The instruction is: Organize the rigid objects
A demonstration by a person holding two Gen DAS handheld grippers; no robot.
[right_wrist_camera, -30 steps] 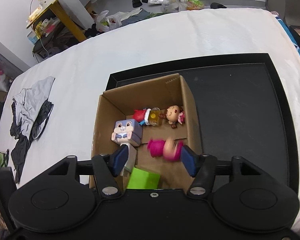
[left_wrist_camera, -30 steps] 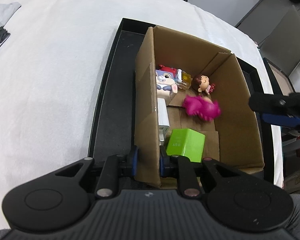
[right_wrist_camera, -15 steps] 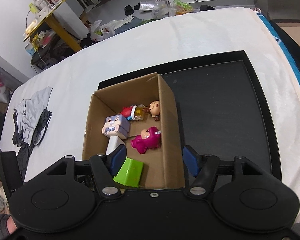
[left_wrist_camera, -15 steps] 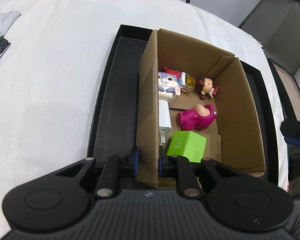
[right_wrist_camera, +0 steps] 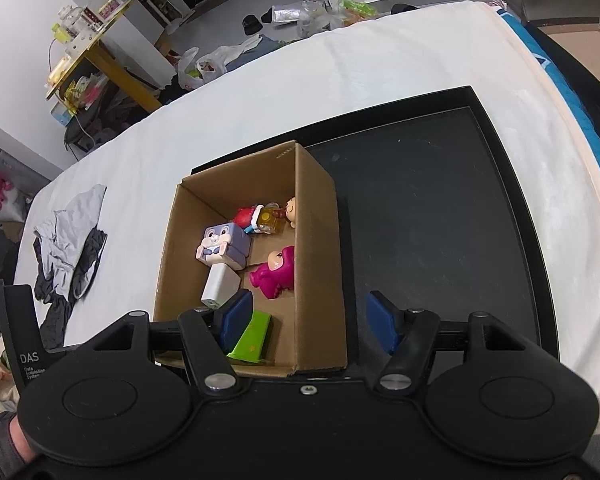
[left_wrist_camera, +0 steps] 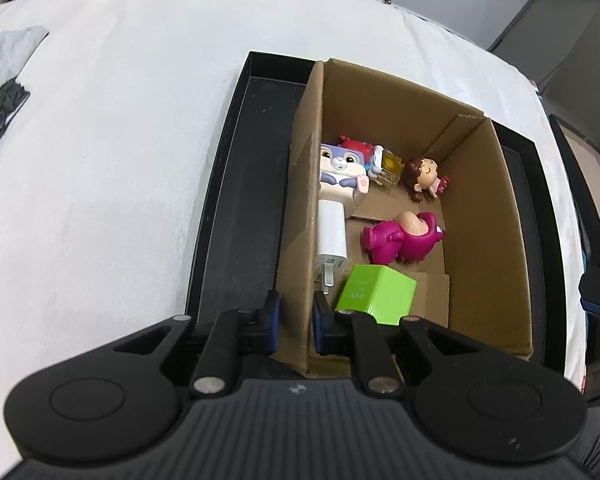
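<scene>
A cardboard box [left_wrist_camera: 484, 216] [right_wrist_camera: 320, 256] stands on a black tray [left_wrist_camera: 240, 216] [right_wrist_camera: 432, 216]. Inside lie a magenta toy [left_wrist_camera: 404, 238] [right_wrist_camera: 276, 272], a green block [left_wrist_camera: 374, 294] [right_wrist_camera: 252, 338], a white charger [left_wrist_camera: 332, 236] [right_wrist_camera: 220, 288], a purple rabbit cube [left_wrist_camera: 340, 168] [right_wrist_camera: 222, 244], a doll [left_wrist_camera: 422, 174] [right_wrist_camera: 292, 210] and a red and yellow toy [left_wrist_camera: 380, 160] [right_wrist_camera: 260, 216]. My left gripper [left_wrist_camera: 294, 322] is shut on the box's left wall near its front corner. My right gripper [right_wrist_camera: 308, 322] is open and empty, above the box's right wall.
The tray lies on a white sheet [left_wrist_camera: 100, 152] [right_wrist_camera: 340, 72]. Grey and black clothes [right_wrist_camera: 68, 248] lie on the sheet at the left. The tray's right part [right_wrist_camera: 440, 208] is bare. A yellow table [right_wrist_camera: 88, 56] and bags stand on the floor beyond.
The magenta toy dropped from my right gripper into the box and lies still. My right gripper has pulled up and back to the right. My left gripper still holds the box wall.
</scene>
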